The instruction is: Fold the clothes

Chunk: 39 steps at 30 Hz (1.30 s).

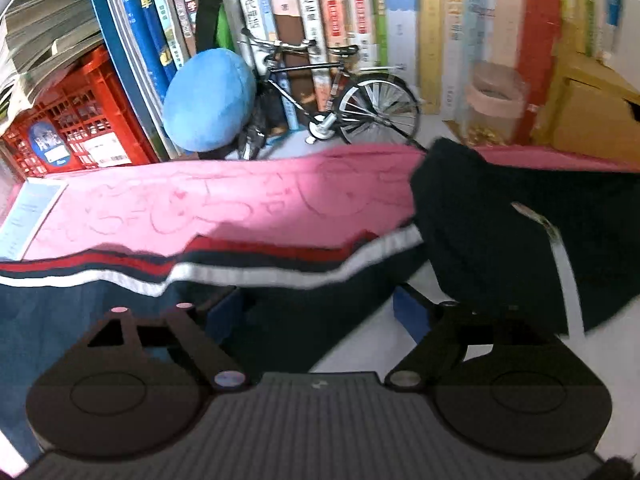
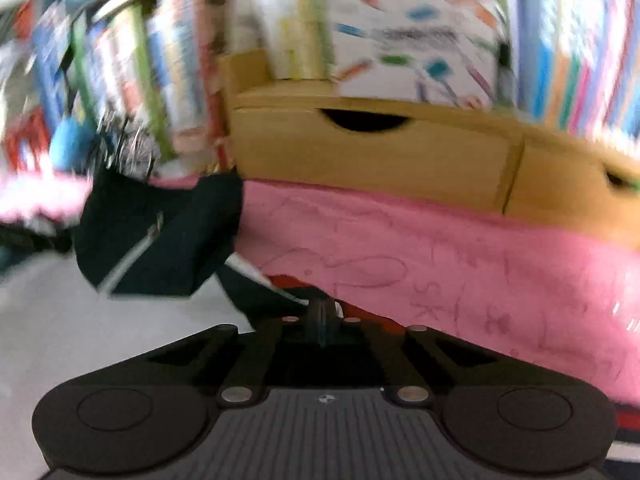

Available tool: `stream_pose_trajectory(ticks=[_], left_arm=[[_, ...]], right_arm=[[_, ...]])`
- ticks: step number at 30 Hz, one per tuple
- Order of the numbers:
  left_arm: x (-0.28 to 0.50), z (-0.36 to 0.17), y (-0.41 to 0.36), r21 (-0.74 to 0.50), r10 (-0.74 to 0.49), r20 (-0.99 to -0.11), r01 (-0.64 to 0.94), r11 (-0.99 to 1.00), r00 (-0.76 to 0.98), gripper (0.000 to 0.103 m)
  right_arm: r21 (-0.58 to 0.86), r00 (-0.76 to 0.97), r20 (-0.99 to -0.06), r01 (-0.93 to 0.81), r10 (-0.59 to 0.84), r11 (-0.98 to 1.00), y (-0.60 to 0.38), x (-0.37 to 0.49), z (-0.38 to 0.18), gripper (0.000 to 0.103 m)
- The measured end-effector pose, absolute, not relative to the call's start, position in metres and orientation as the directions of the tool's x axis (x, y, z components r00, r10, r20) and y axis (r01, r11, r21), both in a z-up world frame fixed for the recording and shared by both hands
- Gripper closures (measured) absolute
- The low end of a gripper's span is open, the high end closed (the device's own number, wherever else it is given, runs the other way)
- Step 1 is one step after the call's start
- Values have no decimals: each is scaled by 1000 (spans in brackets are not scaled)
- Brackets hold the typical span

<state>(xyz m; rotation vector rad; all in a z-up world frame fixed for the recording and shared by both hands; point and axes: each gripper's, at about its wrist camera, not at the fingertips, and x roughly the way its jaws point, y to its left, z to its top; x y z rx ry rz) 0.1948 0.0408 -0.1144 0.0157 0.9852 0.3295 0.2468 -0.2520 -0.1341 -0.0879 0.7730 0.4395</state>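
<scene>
— Beside the wooden drawer box (image 2: 372, 160), what are we failing to make out?

— Plenty. Our right wrist view is smearing badly, so the book spines above the box are blurring into coloured streaks. The navy garment (image 1: 120, 320) is running off the bottom left of the left wrist view, and its dark folded part (image 1: 520, 248) is hiding the pink cloth (image 1: 240, 200) behind it, left of the box.

— And the grippers?

— We are holding the left gripper (image 1: 320, 300) with its jaws standing wide apart; its blue fingertips (image 1: 408, 312) are hovering over the garment and the white surface (image 1: 360, 340), and nothing is sitting between them. We are keeping the right gripper (image 2: 320, 316) with its jaws drawn tight together, pinching the garment's red and white striped hem just below the edge of the pink cloth, in front of the box.

— Where is the garment lying?

— It is spreading across the white surface in front of the box, its striped band (image 1: 260, 264) lying along the pink cloth's near edge.

— Any containers?

— Well left of the box, a red crate (image 1: 72, 128) is standing under a stack of papers; we cannot tell what it is holding. Just left of the box, a clear jar (image 1: 494, 100) with a pink lid is showing something golden at its bottom. Between crate and jar, a model bicycle (image 1: 340, 100) is leaning beside a blue plush (image 1: 208, 100).
</scene>
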Motion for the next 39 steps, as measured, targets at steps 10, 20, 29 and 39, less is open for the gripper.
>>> stream_pose_trajectory(ticks=[10,20,29,39], left_arm=[[140,-72,-68,88,0,-770,106,990,638,41],[147,-107,-114,87,-8,-822,138,987,570,24],[146,-108,-117,125,16,-812,147,981,583,22],[137,-105,-118,144,30,-808,148,978,588,13]], right_arm=[[164,687,-712,-34,142,986,-381,185,-117,51],[89,590,-684,651,-430,753,-609,106,-85,16],[399,608,-768,700,-202,592,-681,131,-108,79],[-115,557,-719,494,-416,862,-657,175,-132,65]])
